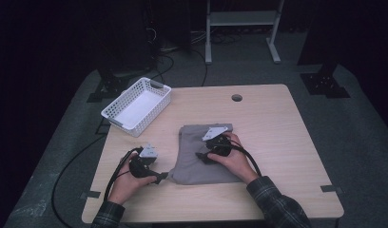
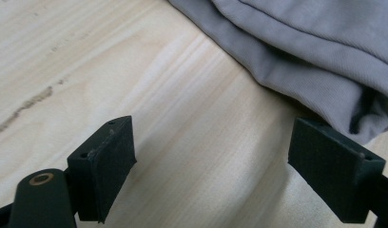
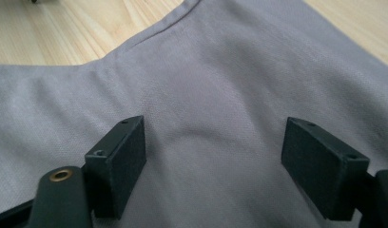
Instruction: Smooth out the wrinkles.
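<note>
The grey garment [image 1: 204, 154] is seen folded on the bench [image 1: 277, 142]. Both claws, left [image 1: 160, 177] at its 8 o'clock corner and right [image 1: 201, 156] above it, are open, gripping nothing; the basket [image 1: 156, 102] at 10 o'clock is not yet filled.

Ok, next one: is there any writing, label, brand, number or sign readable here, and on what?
None: no readable text in any view.
Grey folded cloth: plain fabric and seams, no tag or print showing.
White basket: no label visible.
Wooden table: bare grain, no marking.
Left tool and right tool: black pads with small holes, no lettering.
</note>
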A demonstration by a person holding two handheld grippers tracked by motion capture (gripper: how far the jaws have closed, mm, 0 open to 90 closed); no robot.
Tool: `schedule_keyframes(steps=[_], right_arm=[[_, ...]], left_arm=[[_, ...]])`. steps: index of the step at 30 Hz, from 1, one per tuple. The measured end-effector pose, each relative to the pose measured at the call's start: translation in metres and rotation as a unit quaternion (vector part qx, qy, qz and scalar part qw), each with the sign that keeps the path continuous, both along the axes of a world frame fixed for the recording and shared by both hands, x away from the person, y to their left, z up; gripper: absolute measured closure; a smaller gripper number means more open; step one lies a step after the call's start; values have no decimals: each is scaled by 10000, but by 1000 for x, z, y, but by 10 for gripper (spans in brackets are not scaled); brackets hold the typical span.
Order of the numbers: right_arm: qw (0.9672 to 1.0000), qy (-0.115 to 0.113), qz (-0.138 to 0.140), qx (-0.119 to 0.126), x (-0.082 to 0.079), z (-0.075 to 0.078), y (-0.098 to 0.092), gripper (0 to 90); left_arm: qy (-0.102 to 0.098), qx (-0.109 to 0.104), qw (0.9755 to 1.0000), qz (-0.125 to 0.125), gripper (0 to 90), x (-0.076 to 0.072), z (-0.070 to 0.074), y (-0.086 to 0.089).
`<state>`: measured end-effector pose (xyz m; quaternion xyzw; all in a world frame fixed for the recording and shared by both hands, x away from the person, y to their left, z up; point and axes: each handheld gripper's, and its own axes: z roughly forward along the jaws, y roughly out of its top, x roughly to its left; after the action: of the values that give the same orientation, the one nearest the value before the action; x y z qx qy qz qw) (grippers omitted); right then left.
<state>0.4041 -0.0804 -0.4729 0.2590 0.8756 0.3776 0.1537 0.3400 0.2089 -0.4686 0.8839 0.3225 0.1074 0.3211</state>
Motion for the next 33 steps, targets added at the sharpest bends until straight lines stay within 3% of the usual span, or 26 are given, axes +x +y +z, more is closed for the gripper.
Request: schedule_keyframes(steps=[6,13,19,33], right_arm=[[9999,-71,52,137,-1,-7,-4,212],[9996,133,-70,223,-1,-8,-11,214],[9995,126,-172,241,-4,-9,-19,216],[9988,112,-394,252,-17,-9,-55,217]], left_arm=[[-184,44,9998,-81,90,-1,-5,-2],[-327,-133,9993,-128,0,-4,-12,-3],[-447,-276,9984,-200,0,-5,-15,-2],[-447,-275,9984,-206,0,-5,-15,-2]])
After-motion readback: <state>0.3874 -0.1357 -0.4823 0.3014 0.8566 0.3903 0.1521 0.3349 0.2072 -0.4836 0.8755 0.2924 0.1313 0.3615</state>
